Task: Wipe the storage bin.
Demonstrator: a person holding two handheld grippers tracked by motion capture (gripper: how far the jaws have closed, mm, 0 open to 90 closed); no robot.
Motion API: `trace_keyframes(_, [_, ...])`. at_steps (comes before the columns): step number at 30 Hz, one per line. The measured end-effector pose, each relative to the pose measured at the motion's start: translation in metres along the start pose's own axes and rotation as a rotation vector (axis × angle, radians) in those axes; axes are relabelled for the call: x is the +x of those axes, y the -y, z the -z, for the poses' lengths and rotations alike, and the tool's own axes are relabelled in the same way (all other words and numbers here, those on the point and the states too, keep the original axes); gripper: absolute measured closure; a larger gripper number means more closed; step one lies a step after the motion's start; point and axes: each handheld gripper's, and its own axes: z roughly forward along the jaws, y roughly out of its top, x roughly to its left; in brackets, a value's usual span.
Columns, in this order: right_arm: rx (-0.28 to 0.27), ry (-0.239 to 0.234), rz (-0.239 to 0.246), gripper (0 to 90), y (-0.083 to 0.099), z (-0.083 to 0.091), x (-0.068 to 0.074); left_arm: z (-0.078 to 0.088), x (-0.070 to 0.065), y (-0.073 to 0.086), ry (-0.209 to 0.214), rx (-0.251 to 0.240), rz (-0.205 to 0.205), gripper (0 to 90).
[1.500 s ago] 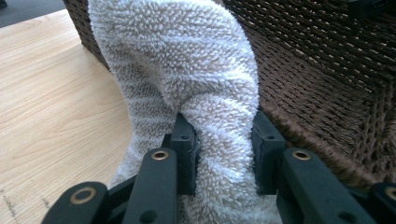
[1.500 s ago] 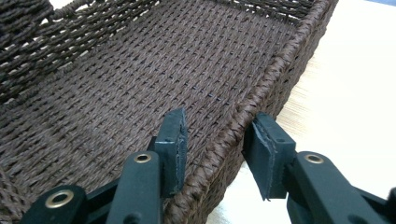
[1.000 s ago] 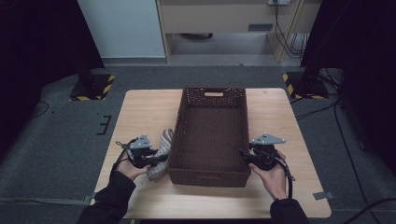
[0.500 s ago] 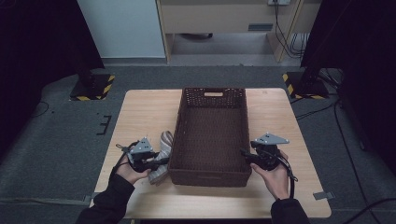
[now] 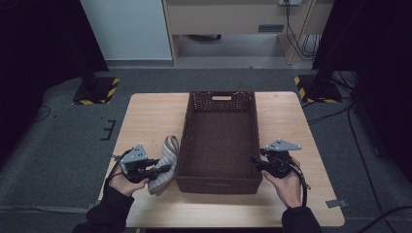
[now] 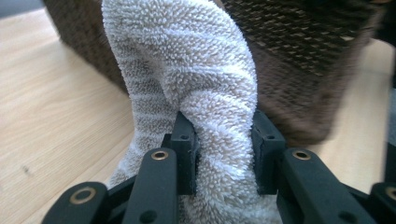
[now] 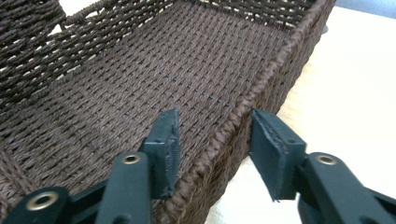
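My left gripper (image 5: 163,168) low at table's near left, pointing right toward basket; jaws pinching towel (image 6: 201,93). Towel bunched, arching up beside basket's (image 5: 218,141) left wall, near its near corner. My right gripper (image 5: 256,162) at basket's right wall near front corner, pointing left; jaws straddle rim, one inside, one outside, have just been closing, pads not pressing wicker. Wooden table (image 5: 150,116) beyond. Grey carpet, dark stands with striped bases, cabinet at back.

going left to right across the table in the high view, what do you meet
left gripper → folded towel → brown woven basket → right gripper
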Motion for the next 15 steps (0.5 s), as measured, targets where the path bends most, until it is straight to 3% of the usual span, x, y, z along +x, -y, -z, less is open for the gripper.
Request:
trace_keyframes(7, [0.013,0.002,-0.010,57.8,0.002,-0.001,0.004,-0.012,-0.005,0.015,0.005,0.077,-0.010,66.8])
trace_keyframes(12, [0.038,0.011,0.017,60.1,0.003,-0.005,0.008,-0.031,-0.006,0.031,0.010,0.183,-0.012,66.8])
trace_keyframes(15, [0.032,0.007,0.018,60.2,0.004,-0.005,0.008,-0.031,-0.004,0.033,0.010,0.180,0.006,66.7])
